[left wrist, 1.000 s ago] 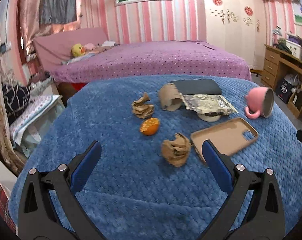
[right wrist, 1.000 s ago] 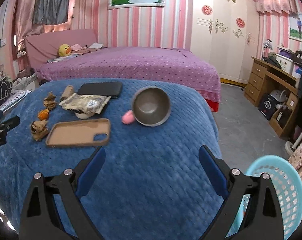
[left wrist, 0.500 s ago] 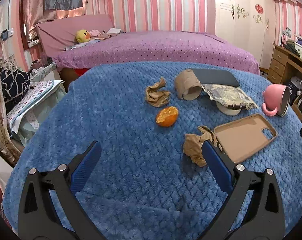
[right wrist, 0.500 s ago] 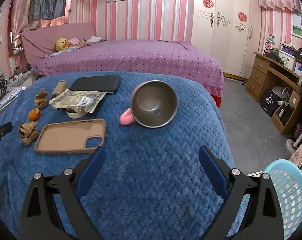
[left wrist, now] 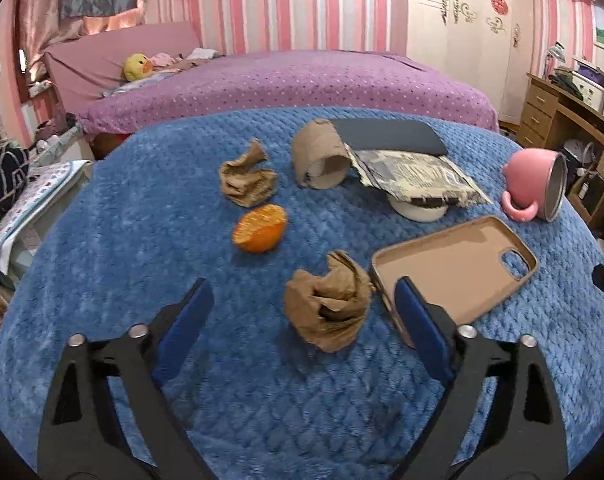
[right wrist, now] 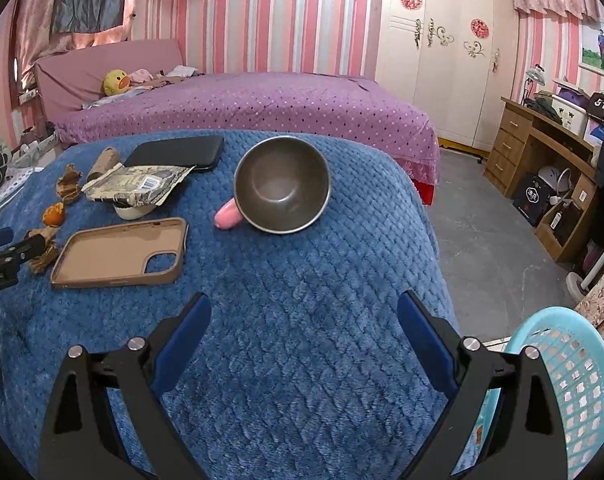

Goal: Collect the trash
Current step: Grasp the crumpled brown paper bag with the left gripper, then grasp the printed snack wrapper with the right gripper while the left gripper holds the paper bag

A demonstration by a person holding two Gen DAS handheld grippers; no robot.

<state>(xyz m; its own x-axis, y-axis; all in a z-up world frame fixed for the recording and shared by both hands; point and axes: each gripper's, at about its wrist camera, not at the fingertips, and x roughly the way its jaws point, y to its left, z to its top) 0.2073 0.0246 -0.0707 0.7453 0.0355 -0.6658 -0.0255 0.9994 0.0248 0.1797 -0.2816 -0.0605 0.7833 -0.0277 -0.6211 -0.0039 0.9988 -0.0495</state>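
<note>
Both grippers are hovering with their blue-padded fingers spread wide and gripping nothing. Directly ahead of the left gripper [left wrist: 303,296], the nearest crumpled brown paper wad [left wrist: 327,306] is lying on the blue quilted blanket [left wrist: 142,240], sitting between the two fingertips' lines and closer to the right-hand one, not touching either as far as the view shows. Just right of that wad, touching or nearly touching it, a tan phone case [left wrist: 453,268] is lying open side up, its near corner hidden behind the right-hand finger. A little farther ahead and slightly left, a half orange [left wrist: 260,228] is resting cut face up. Beyond it, a second crumpled paper wad [left wrist: 246,180] is lying, with a cardboard tube [left wrist: 319,160] on its side just to the right. Farther right, a crinkled foil wrapper [left wrist: 417,176] is draping over a small white dish [left wrist: 419,210], and a dark flat phone [left wrist: 385,140] is lying behind them. Far to the right, a pink mug [left wrist: 535,184] is lying tipped on its side. In front of the right gripper [right wrist: 303,322], only bare blanket is lying between the fingers; the mug's steel-lined mouth is facing it farther ahead, and a light-blue plastic basket [right wrist: 573,364] is standing low at its right, off the blanket's edge.
</note>
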